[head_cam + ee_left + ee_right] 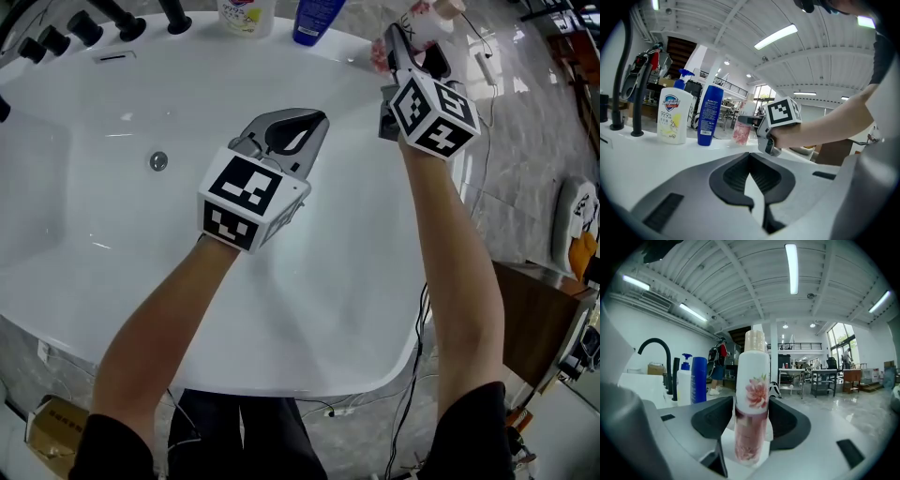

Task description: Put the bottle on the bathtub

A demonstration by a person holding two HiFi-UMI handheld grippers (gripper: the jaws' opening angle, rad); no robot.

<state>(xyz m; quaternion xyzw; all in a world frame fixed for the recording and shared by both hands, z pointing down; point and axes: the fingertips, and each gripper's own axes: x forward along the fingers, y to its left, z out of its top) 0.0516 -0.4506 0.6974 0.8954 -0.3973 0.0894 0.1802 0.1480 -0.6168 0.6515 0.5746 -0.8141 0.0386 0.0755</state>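
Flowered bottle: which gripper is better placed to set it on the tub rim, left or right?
Right. The right gripper is shut on the flowered bottle, held upright by the bathtub rim. The left gripper is shut and empty over the basin.

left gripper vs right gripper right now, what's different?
The left gripper is shut on nothing; the right gripper is shut on the upright pink flower-print bottle. The left gripper hangs over the basin of the white bathtub; the right gripper is at its far rim, near the blue plastic bottle. Both carry marker cubes.
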